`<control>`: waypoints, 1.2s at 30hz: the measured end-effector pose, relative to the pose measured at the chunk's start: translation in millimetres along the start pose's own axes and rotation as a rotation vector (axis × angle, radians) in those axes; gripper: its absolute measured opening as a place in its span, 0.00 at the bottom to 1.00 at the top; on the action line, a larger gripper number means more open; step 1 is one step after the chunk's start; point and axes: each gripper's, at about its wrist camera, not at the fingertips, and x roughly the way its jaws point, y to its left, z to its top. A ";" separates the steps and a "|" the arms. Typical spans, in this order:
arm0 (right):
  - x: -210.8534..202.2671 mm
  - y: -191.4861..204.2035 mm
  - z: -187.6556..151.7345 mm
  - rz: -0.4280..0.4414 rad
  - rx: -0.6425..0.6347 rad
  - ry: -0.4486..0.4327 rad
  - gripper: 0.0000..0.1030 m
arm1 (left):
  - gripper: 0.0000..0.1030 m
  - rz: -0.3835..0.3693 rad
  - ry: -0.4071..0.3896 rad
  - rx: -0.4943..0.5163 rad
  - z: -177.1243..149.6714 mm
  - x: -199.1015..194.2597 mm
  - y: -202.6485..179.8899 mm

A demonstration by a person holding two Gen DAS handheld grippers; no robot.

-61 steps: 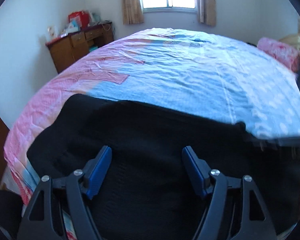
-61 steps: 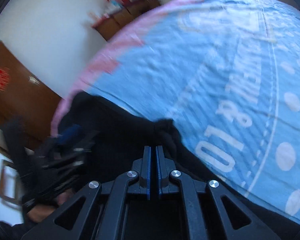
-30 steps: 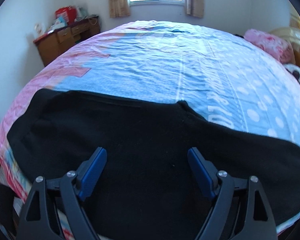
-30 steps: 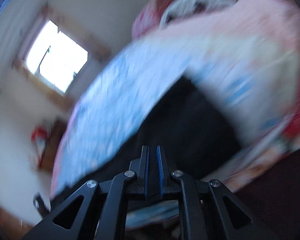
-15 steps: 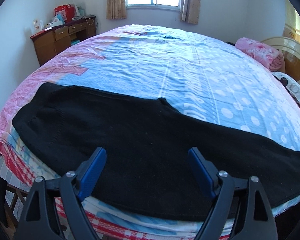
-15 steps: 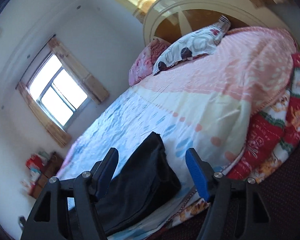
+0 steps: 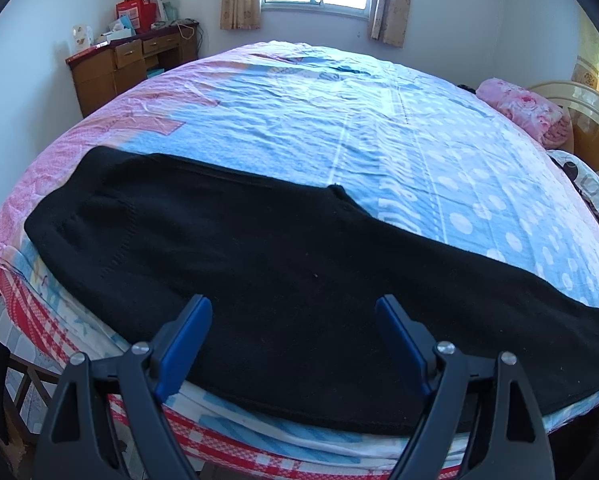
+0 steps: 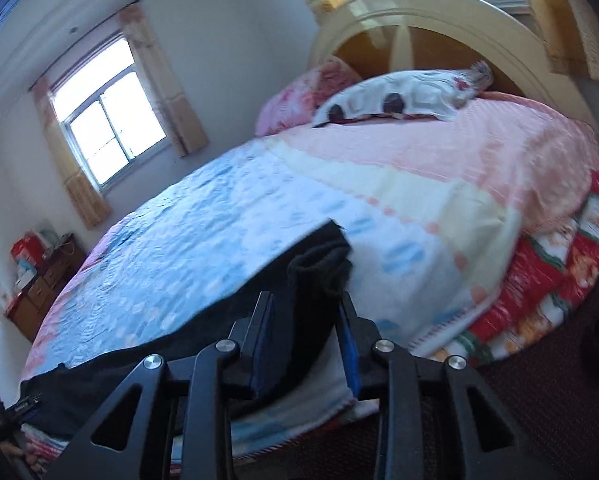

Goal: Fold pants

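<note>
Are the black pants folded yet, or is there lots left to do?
Not much is done yet. The black pants lie spread flat along the bed's near edge, apparently doubled leg on leg. The left gripper hovers open above them; the right gripper is open around the leg end. The crosswise folds remain.

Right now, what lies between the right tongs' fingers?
In the right wrist view, the pants' leg end lies between the right tongs' half-open fingers, not yet pinched.
</note>
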 end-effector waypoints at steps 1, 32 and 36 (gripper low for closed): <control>3.0 -0.1 0.9 0.006 0.006 0.012 0.31 | 0.84 -0.002 -0.002 0.003 0.0 -0.8 0.0; 35.7 229.4 -45.8 0.281 -0.643 0.100 0.06 | 0.84 0.007 -0.043 -0.106 5.4 -11.5 50.4; 61.0 279.4 -111.8 0.344 -0.802 0.202 0.06 | 0.84 0.010 -0.052 -0.098 4.0 -10.4 54.1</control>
